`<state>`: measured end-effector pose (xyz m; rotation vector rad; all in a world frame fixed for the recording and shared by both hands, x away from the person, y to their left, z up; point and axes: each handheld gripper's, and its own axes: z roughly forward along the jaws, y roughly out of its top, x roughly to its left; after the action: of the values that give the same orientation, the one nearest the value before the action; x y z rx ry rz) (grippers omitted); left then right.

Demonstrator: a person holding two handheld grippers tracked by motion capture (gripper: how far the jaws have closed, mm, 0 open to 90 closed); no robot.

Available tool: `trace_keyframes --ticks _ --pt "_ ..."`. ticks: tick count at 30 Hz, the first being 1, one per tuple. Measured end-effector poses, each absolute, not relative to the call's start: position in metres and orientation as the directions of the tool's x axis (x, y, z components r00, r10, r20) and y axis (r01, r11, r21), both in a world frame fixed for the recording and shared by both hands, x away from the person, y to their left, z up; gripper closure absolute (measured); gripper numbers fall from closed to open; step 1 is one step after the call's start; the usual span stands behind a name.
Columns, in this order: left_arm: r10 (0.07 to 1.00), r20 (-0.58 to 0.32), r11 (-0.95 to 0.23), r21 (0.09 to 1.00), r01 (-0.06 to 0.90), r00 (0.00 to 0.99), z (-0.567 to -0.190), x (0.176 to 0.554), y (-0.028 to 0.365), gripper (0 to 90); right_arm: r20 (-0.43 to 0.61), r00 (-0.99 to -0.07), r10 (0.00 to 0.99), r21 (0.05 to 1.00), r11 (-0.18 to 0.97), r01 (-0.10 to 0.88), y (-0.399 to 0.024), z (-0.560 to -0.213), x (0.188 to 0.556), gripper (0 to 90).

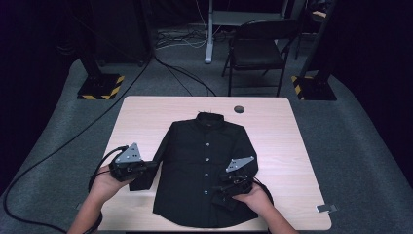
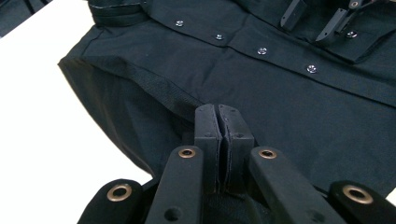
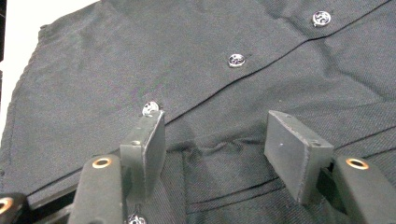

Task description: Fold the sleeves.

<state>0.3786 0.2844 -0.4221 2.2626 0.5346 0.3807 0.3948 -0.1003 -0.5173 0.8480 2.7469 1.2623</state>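
On the pale surface a black button-front shirt lies flat, face up, collar at the far edge, directly ahead of both hands. The work in hand appears to be folding it, at the stage of bringing a sleeve across the body.

The left hand-held gripper sits at the shirt's left side. In the left gripper view its jaws are pressed fully together, and a fold of dark cloth, most likely the left sleeve, seems pinched between the pads; cloth and pads are both black, so the hold cannot be confirmed outright. The right hand-held gripper rests low on the shirt's right front. In its own view the jaws stand apart with rumpled fabric between them, the pads not pressing on it.

Judged next move: the left hand-held gripper carries the sleeve inward over the placket while the right one steadies or takes up the cloth beneath it. This calls for a level draw so the body panel is not dragged along.

The high view gives the full layout and the shirt's place on the surface. The gripper views give what it cannot: the meeting of the left jaws, the gap between the right ones, and the placket buttons just beyond.
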Motion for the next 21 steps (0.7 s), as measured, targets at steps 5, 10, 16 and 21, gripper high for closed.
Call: trace_keyframes --ticks 5,10,16,21 --pt "0.48 0.098 -0.626 0.734 0.262 0.872 -0.424 0.38 0.276 86.1 0.217 -0.854 0.472 0.705 0.529 0.472 -0.101 -0.517 0.395 38.0" --pt "0.478 0.094 -0.631 0.729 0.266 0.874 -0.425 0.382 0.268 86.1 0.215 -0.854 0.474 0.705 0.53 0.472 -0.1 -0.517 0.395 38.0" --pt "0.482 0.073 -0.626 0.726 0.285 0.873 -0.43 0.384 0.261 86.2 0.214 -0.854 0.474 0.705 0.53 0.471 -0.1 -0.517 0.395 38.0" --pt "0.479 0.052 -0.619 0.727 0.296 0.876 -0.434 0.386 0.258 86.2 0.213 -0.855 0.473 0.706 0.53 0.47 -0.1 -0.517 0.395 38.0"
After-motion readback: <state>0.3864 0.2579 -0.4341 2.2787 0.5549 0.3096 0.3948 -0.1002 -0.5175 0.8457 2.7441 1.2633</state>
